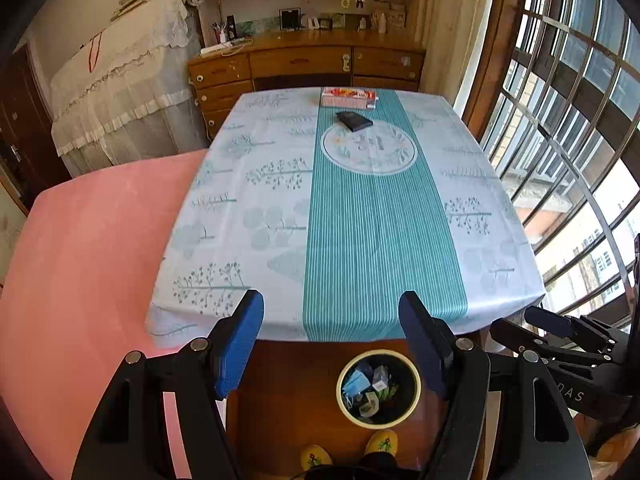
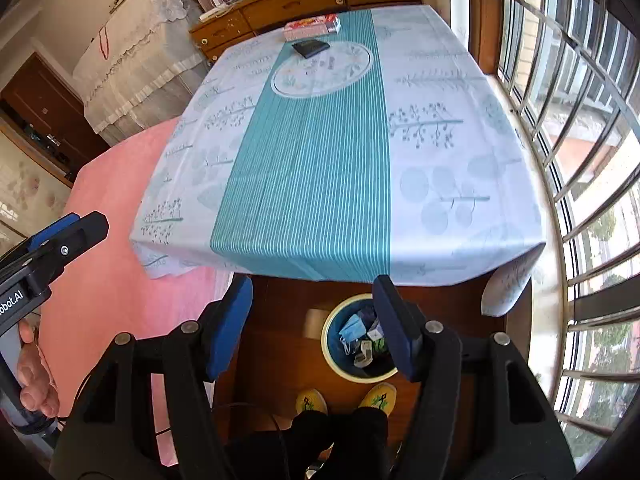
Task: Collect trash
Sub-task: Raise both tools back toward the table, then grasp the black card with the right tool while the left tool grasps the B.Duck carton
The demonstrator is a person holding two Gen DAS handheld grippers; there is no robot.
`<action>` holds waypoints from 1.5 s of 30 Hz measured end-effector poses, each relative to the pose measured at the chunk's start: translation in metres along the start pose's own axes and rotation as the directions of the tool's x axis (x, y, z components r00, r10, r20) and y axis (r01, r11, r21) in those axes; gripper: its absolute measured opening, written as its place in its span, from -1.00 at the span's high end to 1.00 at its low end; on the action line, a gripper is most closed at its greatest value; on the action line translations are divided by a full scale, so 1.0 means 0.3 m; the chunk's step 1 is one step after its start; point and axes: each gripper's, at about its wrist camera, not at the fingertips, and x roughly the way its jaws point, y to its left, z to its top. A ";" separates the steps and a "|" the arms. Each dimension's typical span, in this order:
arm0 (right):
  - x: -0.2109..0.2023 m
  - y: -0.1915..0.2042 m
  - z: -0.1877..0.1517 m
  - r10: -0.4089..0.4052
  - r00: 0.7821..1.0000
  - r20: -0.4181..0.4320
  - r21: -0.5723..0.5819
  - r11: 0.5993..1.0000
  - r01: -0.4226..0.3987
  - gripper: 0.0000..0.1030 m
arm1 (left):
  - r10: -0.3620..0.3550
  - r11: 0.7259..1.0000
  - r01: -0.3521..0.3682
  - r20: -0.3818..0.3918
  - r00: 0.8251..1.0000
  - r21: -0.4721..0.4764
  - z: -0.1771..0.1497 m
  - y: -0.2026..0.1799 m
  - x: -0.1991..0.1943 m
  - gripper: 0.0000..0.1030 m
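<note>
While both the left gripper (image 1: 331,308) and right gripper (image 2: 312,294) hang wide and empty, the trash (image 1: 370,388) sits in the bin (image 1: 345,404) underfoot; a careless step could tip it.

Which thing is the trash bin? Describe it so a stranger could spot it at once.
Start at the table with the pale leaf-print cloth and teal striped centre. On the wooden floor below its near edge stands the bin, just ahead of two yellow slippers. It is the only round container there, with a cream rim and a dark inside holding a blue face mask and wrappers.
</note>
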 end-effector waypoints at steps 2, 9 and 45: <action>-0.033 0.001 0.076 -0.002 0.999 0.039 -0.036 0.999 0.004 -0.16 | 0.014 1.000 -0.014 0.026 1.000 -0.005 0.067 -0.010 -0.027 -0.38; -0.102 0.020 0.370 0.003 0.989 0.145 -0.127 0.992 0.016 -0.18 | 0.045 0.998 -0.041 0.091 0.995 -0.040 0.293 -0.016 -0.080 -0.38; 1.203 0.052 1.511 -0.134 0.990 -0.054 -0.168 0.978 0.123 -0.45 | -0.118 0.919 0.167 -0.155 0.981 0.358 1.490 0.255 1.371 -0.38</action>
